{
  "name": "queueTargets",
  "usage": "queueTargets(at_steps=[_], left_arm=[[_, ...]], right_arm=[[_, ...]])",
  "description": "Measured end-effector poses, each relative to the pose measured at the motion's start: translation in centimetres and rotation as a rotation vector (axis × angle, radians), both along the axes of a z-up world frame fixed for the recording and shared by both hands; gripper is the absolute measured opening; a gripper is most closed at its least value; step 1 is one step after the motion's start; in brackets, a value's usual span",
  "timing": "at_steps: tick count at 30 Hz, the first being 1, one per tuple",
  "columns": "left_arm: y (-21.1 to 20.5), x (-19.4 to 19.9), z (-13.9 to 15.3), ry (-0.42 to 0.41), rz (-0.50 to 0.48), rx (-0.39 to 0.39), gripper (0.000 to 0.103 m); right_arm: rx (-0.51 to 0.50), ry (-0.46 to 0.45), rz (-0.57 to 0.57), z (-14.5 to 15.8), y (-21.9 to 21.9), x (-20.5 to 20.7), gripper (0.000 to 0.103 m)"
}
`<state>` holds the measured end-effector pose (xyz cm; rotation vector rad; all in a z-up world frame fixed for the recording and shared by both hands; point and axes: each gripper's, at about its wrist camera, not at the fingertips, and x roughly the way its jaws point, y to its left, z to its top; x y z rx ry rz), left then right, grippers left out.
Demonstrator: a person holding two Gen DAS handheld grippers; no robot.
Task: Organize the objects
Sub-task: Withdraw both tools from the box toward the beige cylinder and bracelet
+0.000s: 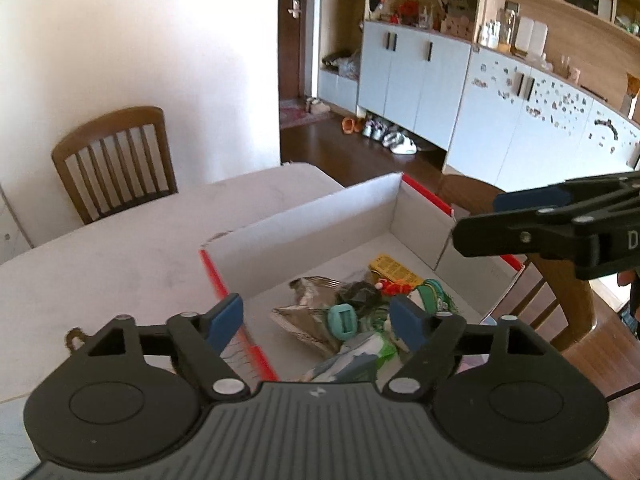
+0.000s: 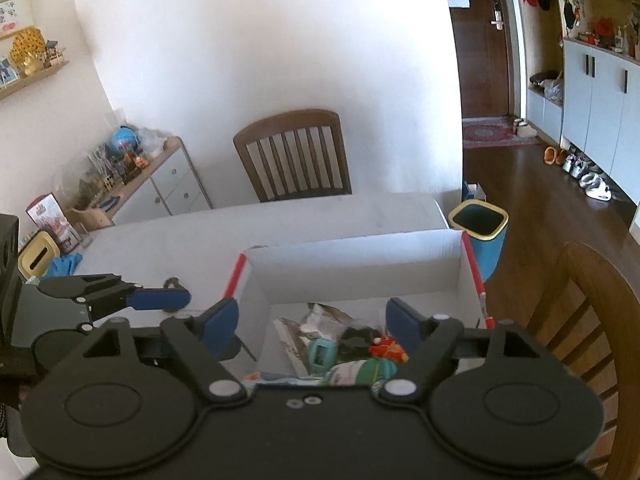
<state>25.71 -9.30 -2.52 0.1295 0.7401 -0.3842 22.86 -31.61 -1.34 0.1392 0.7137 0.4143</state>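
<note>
1. Both grippers stand open with nothing between the pads: the left gripper (image 1: 316,320) and the right gripper (image 2: 312,322) hover above the near end of the box (image 1: 320,216), which sits on the desk (image 1: 120,248).
2. Beneath and just ahead of both grippers, the sorted things lie heaped at the near end of the box: a silver foil packet (image 1: 308,312), a teal square piece (image 1: 343,322), a yellow card (image 1: 394,270), a small red-and-orange toy (image 2: 386,350) and something green (image 1: 434,294). The far half of the box floor is bare.
3. Judging from this, the drop into the box looks done and the step in hand is to come clear and look for what is left outside.
4. To the left of the left gripper, on the desk just outside the box's red edge (image 1: 218,280), lies a small brown loop-shaped thing (image 1: 74,338); what it is I cannot tell. It is probably the next pick.
5. Keep the jaws wide while moving off, so no pad catches the box wall.
6. Mind the other gripper: the two are close, so send only one toward the loop.
7. Approach it from above, straddle it, and close once both pads flank it.
</note>
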Motion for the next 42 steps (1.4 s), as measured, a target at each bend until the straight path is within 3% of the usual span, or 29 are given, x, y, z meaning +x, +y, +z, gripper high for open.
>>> queueTargets(at_steps=[8, 14, 21, 31, 37, 42], left_arm=[[4.6, -1.9, 1.3, -0.039, 0.026, -0.017, 0.084], [9.2, -2.5, 1.0, -0.025, 0.06, -0.049, 0.087], [15.3, -2.8, -0.6, -0.004, 0.126, -0.076, 0.101], [23.6, -2.2, -5.7, 0.036, 0.226, -0.075, 0.103], [25.8, -1.4, -9.6, 0.098, 0.253, -0.078, 0.103], [26.0, -1.0, -11.9, 0.1, 0.241, -0.065, 0.103]], right_arm=[[-0.002, -0.035, 0.0, 0.8, 4.0, -2.5, 0.096], [0.015, -0.036, 0.016, 0.5, 8.0, -3.3, 0.102], [0.005, -0.019, 0.026, -0.3, 12.8, -3.3, 0.102], [-0.026, 0.025, 0.049, -2.2, 19.3, -1.2, 0.102], [-0.058, 0.058, 0.069, -3.9, 22.9, 1.2, 0.102], [-0.099, 0.083, 0.099, -5.9, 25.8, 3.8, 0.102]])
